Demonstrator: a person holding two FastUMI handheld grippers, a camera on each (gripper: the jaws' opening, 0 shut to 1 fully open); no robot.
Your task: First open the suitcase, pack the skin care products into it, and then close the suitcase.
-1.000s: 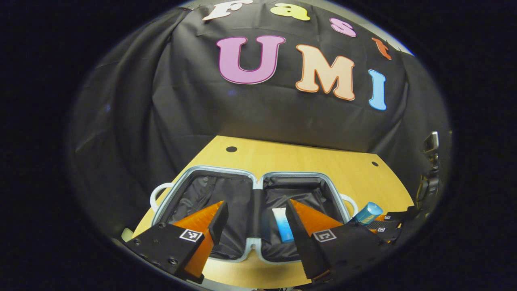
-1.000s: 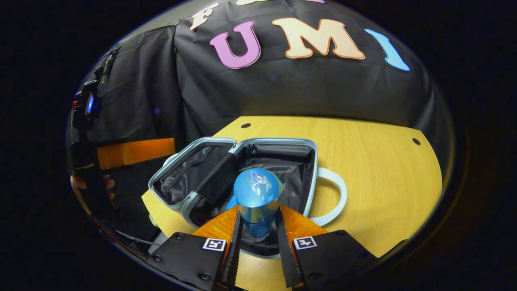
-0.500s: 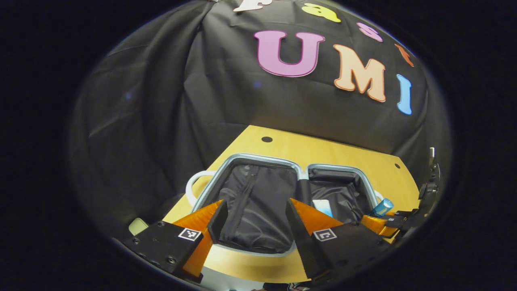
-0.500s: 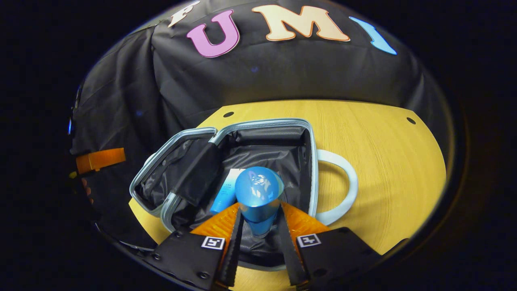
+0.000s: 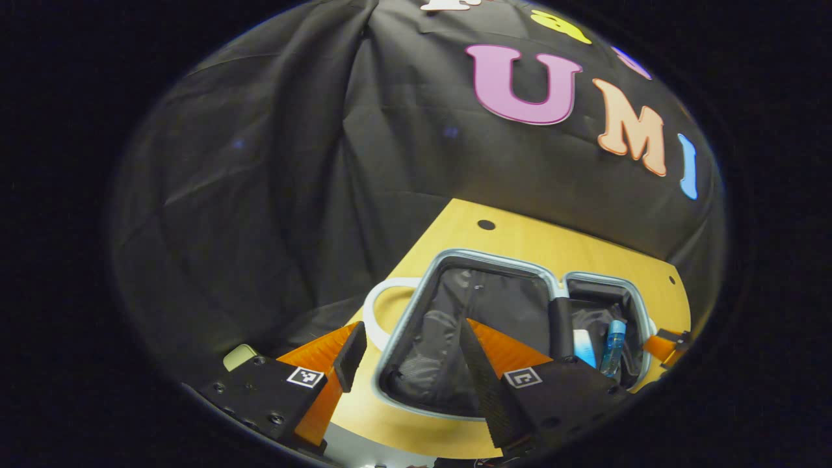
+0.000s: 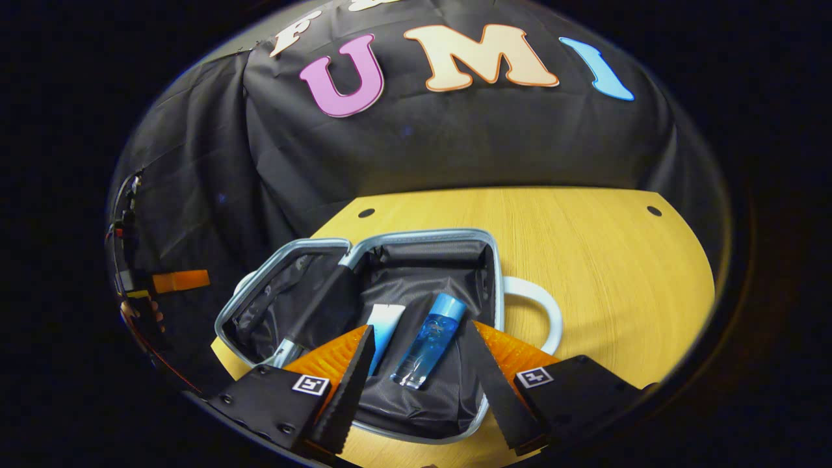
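Hovering just above the near rim of the open suitcase (image 6: 497, 273), the right gripper (image 6: 422, 377) has its fingers spread wide with nothing between them. Just past its tips, in the right gripper view, a blue bottle (image 6: 429, 339) lies on its side on the black lining of the suitcase's right half, cap pointing away, and a white-and-blue tube (image 6: 383, 326) lies just beside it on the left, the two nearly parallel. A black divider strip (image 6: 322, 305) runs along the hinge between this half and the other, which holds only its dark lining. A white handle loop (image 6: 539, 312) sticks out from the right side of the case onto the wooden table (image 6: 585, 260). In the left gripper view, the left gripper (image 5: 409, 354) is likewise wide open and holds nothing, poised over the near edge of the suitcase's (image 5: 422, 286) left half, one finger over the table and the other over the lining. Farther off in that view, the bottle (image 5: 613, 346) and tube (image 5: 584, 346) rest in the far half. Beyond the table hangs the booth's black cloth wall (image 6: 455, 143).
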